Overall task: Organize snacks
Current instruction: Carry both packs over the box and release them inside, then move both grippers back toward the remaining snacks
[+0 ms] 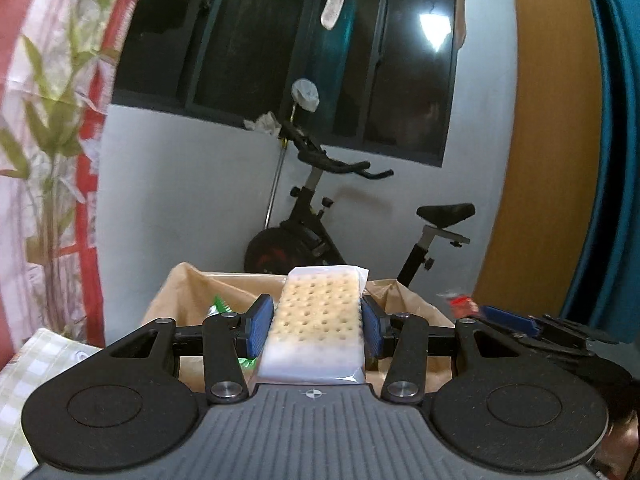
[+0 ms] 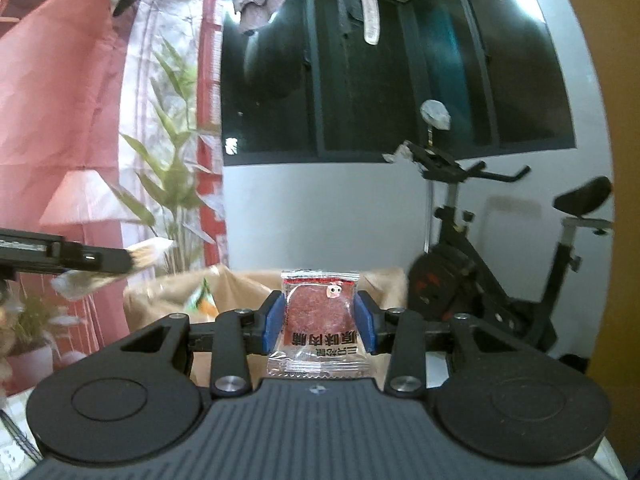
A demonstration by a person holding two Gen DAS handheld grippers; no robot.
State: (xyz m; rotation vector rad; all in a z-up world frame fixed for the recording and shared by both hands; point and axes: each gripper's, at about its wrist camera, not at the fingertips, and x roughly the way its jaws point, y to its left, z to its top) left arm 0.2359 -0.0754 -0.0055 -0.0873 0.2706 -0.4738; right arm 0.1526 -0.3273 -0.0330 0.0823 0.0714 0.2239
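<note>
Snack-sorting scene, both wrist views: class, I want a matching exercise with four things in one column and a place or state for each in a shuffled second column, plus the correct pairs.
Column 1
1. cracker pack
2. dried meat packet
3. brown paper bag
4. exercise bike

Column 2
A. stands by the wall under the dark window
B. clamped in the right gripper
C. open at the top, just beyond both grippers
D. clamped in the left gripper

Pairs: 1-D, 2-B, 3-C, 4-A
</note>
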